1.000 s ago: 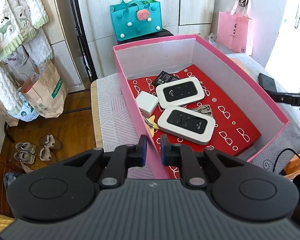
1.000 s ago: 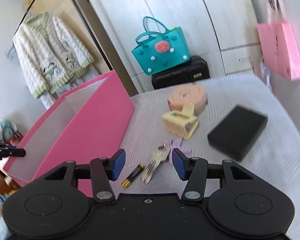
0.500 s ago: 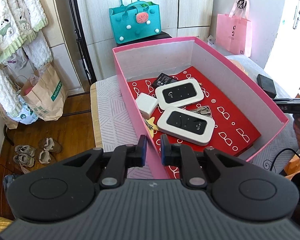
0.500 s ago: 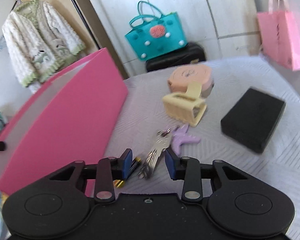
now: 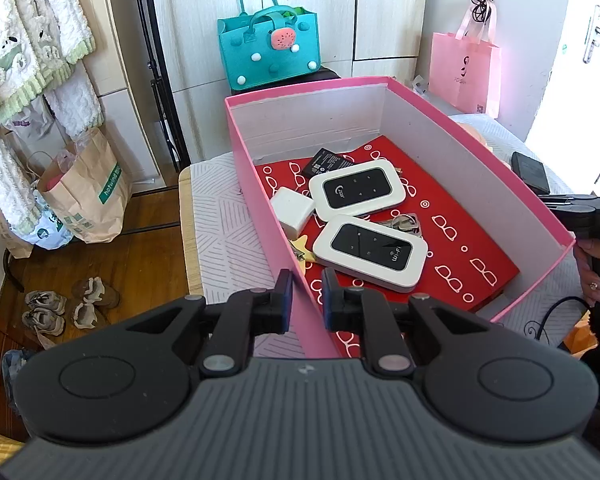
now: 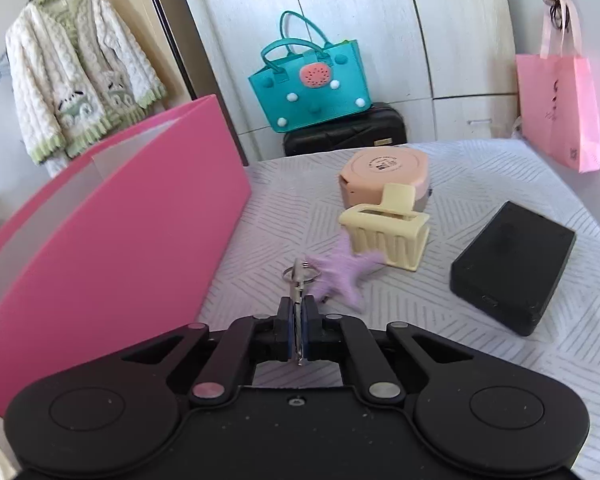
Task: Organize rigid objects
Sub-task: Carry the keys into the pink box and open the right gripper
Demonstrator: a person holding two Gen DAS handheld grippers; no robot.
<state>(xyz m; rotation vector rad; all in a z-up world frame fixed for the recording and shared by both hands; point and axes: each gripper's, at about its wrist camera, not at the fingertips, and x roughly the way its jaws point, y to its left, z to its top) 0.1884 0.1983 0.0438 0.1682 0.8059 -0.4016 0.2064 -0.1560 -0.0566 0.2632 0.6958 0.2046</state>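
Observation:
In the left wrist view my left gripper [image 5: 305, 300] is shut on the near wall of the pink box [image 5: 460, 148]. The box holds two white Wi-Fi routers [image 5: 370, 252], a white charger [image 5: 292, 212], a black battery pack [image 5: 326, 160], a bunch of keys [image 5: 406, 222] and a yellow star [image 5: 300, 246]. In the right wrist view my right gripper [image 6: 298, 312] is shut on the blades of a second set of keys [image 6: 298, 276]. Their purple star charm [image 6: 342, 276] trails on the cloth just beyond the pads.
Right of the pink box [image 6: 120, 232], a cream hair claw [image 6: 388, 232], a round peach case [image 6: 382, 168] and a black box [image 6: 512, 268] lie on the patterned cloth. A person's hand [image 5: 588, 256] shows past the box's right corner. A teal bag [image 6: 312, 88] stands behind the table.
My right gripper came forward and down over the keys and closed on them. The small battery beside them has gone out of view. The left gripper has not moved.

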